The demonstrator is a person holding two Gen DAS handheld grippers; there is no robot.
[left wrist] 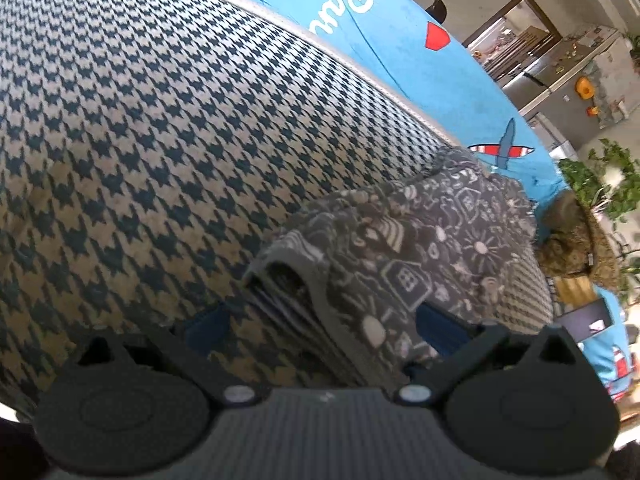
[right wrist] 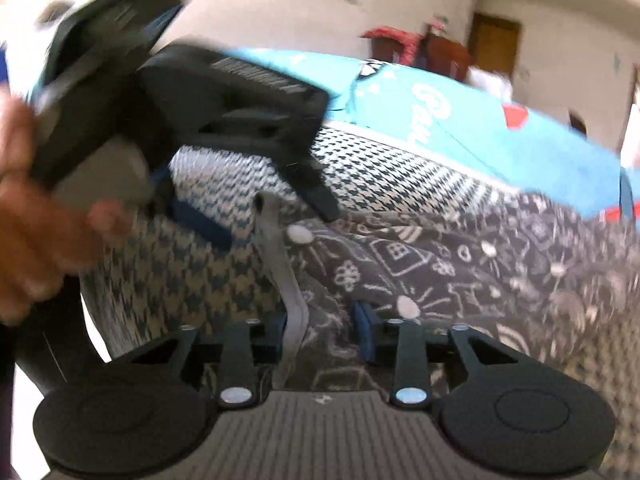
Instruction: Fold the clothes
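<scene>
Grey patterned cloth (left wrist: 384, 264), printed with small white doodles, bunches right at the bottom centre of the left wrist view, spilling between the fingers of the left gripper (left wrist: 320, 332). Its blue pads (left wrist: 208, 326) stand wide apart, one low at left over bare fabric, the other low at right against the garment's edge, so nothing is pinched there. A folded hem with stacked layers shows at the garment's near end. Beneath it spreads a houndstooth cover (left wrist: 160, 120) filling the left and centre of the frame, and past its pale piped edge, along the upper right, lies a bright blue sheet (left wrist: 400, 52) with white lettering and red shapes.

From the right wrist view, the right gripper (right wrist: 324, 334) at bottom centre has its blue pads drawn close on the same garment, a grey strap (right wrist: 288, 280) with a white button running up between them; it appears clamped on the cloth, though blur softens the contact. At upper left the other gripper hangs above the cover, held by a hand (right wrist: 28, 216) at the left edge.
</scene>
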